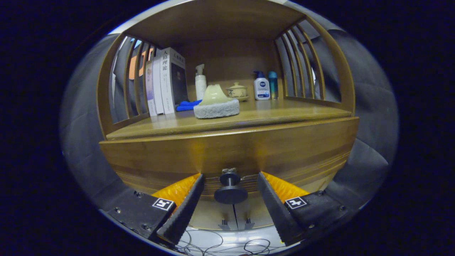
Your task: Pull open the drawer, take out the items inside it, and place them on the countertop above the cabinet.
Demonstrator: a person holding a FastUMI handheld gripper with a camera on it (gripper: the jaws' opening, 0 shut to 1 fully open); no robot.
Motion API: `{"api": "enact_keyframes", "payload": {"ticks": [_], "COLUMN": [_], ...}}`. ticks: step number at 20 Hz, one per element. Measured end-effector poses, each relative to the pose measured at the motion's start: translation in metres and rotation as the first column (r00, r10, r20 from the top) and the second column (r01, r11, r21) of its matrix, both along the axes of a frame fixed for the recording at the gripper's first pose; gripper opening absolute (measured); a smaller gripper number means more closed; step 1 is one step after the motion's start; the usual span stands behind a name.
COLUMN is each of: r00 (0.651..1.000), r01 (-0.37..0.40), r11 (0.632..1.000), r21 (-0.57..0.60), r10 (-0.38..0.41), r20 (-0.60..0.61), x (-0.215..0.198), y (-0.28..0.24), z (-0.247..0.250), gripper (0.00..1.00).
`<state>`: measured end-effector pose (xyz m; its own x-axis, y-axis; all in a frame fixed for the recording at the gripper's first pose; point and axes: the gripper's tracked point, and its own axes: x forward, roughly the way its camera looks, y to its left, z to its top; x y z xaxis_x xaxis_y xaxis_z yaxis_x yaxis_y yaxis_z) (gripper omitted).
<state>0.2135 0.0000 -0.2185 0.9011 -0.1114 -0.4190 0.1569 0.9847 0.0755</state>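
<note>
- Wooden drawer front [227,153] faces the gripper view, flush with the cabinet and seemingly closed; its dark round knob [230,189] sits between the 2 fingers of the gripper [230,177], which stand apart, touching neither side of it.
- On the countertop [284,112] above lie a grey pad with a pale cone-shaped object [216,103], books [167,81], bottles [262,86] and a lidded pot [236,90].
- This fits reaching for the knob to pull, or a drawer pushed back in; the contents are hidden.
</note>
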Motion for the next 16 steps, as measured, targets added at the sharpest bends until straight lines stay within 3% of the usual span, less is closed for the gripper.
{"api": "enact_keyframes", "payload": {"ticks": [6,13,16], "r00": [1.0,0.998,1.0], "r01": [0.013,0.008,-0.001], "r11": [0.999,1.0,0.999], "r21": [-0.043,-0.006,0.035], "r10": [-0.012,-0.009,0.002], "r20": [0.007,-0.062,-0.029], "x": [0.009,0.005,-0.006], "y": [-0.002,-0.004,-0.006], "z": [-0.004,-0.005,0.02], "gripper": [0.99,0.99,0.99]}}
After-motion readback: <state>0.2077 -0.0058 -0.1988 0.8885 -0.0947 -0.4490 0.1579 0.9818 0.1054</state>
